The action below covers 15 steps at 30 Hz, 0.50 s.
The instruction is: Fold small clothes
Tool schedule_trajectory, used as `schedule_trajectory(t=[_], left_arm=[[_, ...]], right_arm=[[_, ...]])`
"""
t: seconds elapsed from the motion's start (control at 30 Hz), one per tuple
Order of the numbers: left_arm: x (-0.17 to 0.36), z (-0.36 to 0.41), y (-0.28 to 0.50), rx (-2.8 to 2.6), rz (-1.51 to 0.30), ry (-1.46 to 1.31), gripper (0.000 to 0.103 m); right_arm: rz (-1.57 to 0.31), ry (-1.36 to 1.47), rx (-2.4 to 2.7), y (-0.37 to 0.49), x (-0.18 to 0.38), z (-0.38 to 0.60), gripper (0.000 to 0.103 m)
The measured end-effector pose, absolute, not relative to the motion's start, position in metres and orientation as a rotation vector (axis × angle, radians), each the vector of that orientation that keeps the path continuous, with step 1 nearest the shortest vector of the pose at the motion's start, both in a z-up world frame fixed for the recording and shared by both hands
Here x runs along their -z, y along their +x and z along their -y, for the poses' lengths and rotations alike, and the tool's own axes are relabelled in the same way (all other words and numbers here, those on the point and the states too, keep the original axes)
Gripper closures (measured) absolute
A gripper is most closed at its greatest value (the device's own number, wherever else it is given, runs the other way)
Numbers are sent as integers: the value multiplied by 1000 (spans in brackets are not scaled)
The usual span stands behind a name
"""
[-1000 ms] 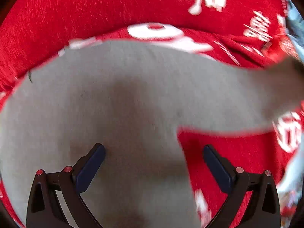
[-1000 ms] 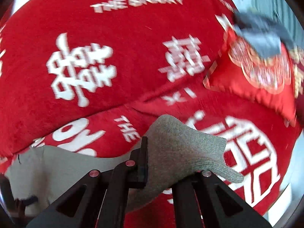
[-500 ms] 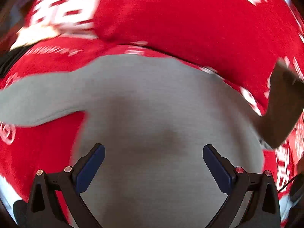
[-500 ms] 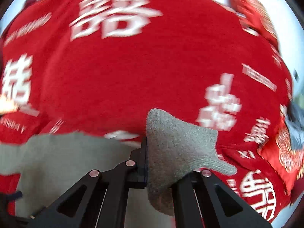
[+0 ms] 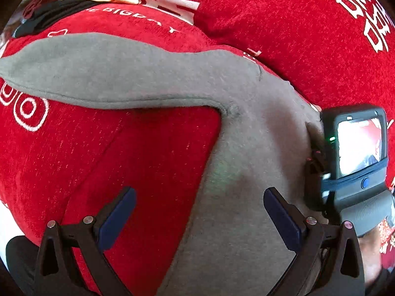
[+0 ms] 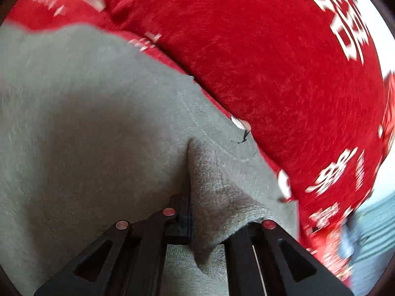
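right now the right gripper (image 6: 197, 224) is pinched together on a grey sleeve cuff (image 6: 217, 197), the knit fabric bunched between its two fingers and poking out ahead of them in a soft peak. just beyond and to the left of that pinch lies the broad body of the grey garment (image 6: 86, 135), so the cuff looks to be held over the torso, which i judge to be the sleeve being carried inward for a fold. past the garment's seamed edge, ahead and to the right of the fingers, rises the red cover (image 6: 271, 61) with its white lettering, the soft surface everything lies on. the left gripper (image 5: 197, 222) stands with its blue-padded fingers wide apart and nothing between them, poised above the cloth; whether it touches the cloth is hard to say. its right finger sits over the garment body, its left finger over bare red cover (image 5: 111, 160), so the garment's side edge runs up between the two. ahead of it and reaching off to the left, the other sleeve (image 5: 111, 74) lies flat and spread outward, unfolded. to the right of this gripper, the back of the other handheld device (image 5: 355, 153) with its small screen is in view, near the garment's far edge. the open left claw seems placed to take that spread sleeve in its turn. the thick cloth may slide on the plush cover when released.
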State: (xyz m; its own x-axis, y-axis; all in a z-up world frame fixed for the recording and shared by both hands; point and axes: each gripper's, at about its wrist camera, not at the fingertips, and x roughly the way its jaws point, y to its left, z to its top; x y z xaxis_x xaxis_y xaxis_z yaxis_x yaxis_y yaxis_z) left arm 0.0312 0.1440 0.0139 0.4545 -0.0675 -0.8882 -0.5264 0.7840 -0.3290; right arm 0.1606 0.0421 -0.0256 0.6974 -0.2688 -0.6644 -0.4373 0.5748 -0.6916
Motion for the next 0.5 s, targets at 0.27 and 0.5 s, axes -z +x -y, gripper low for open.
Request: schedule_trajectory(t=[0.27, 0.5], left_arm=[[-13, -146, 25, -311, -1046, -709, 0], [-14, -152, 13, -339, -1057, -725, 0]], right_arm=[[-691, -1134, -210, 135, -2, -61, 24], [-538, -1441, -221, 109, 13, -78, 24]])
